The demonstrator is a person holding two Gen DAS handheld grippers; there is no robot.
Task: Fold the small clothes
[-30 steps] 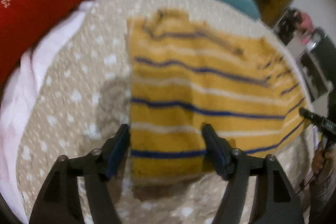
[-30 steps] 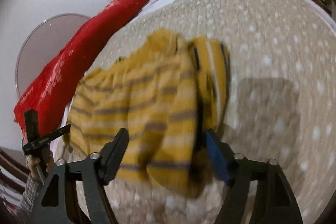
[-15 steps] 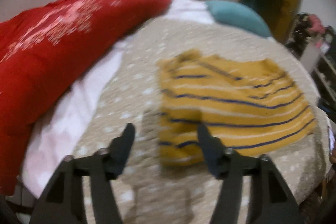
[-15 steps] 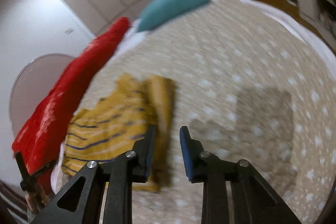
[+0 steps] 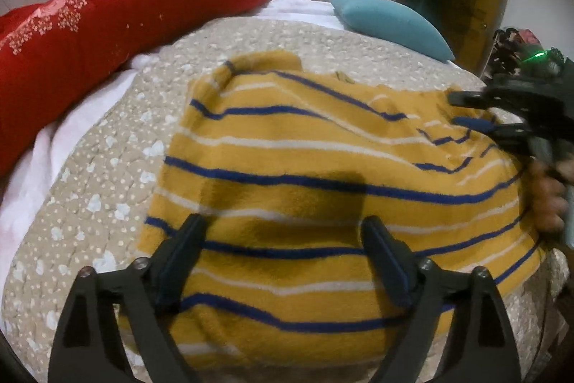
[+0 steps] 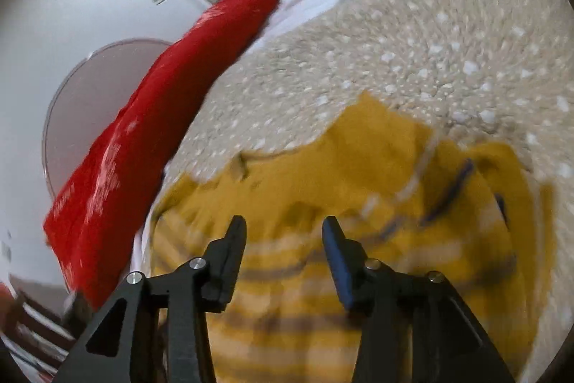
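Observation:
A yellow sweater [image 5: 323, 167] with blue and white stripes lies flat on the beige dotted quilt [image 5: 107, 167]. My left gripper [image 5: 283, 225] hovers over its near half, jaws wide and still opening, with nothing pinched; its shadow falls on the knit. In the right wrist view the sweater [image 6: 358, 185] is blurred, and my right gripper [image 6: 284, 223] hangs above its collar end, jaws part open and widening, with no cloth pressed between the pads. The left wrist view also catches the right gripper [image 5: 466, 112] at the sweater's far right edge, held by a hand [image 5: 545, 200].
A long red bolster [image 5: 107, 34] lies along the left side of the bed on a white sheet [image 5: 53, 153]. A teal pillow [image 5: 387, 20] sits at the far end. Dark furniture and clutter [image 5: 516, 42] stand beyond the bed's right edge.
Both grippers pulled back from the sweater, then came in over it again. The left jaws spread much wider. The right jaws let go of the folded side, narrowed, then widened.

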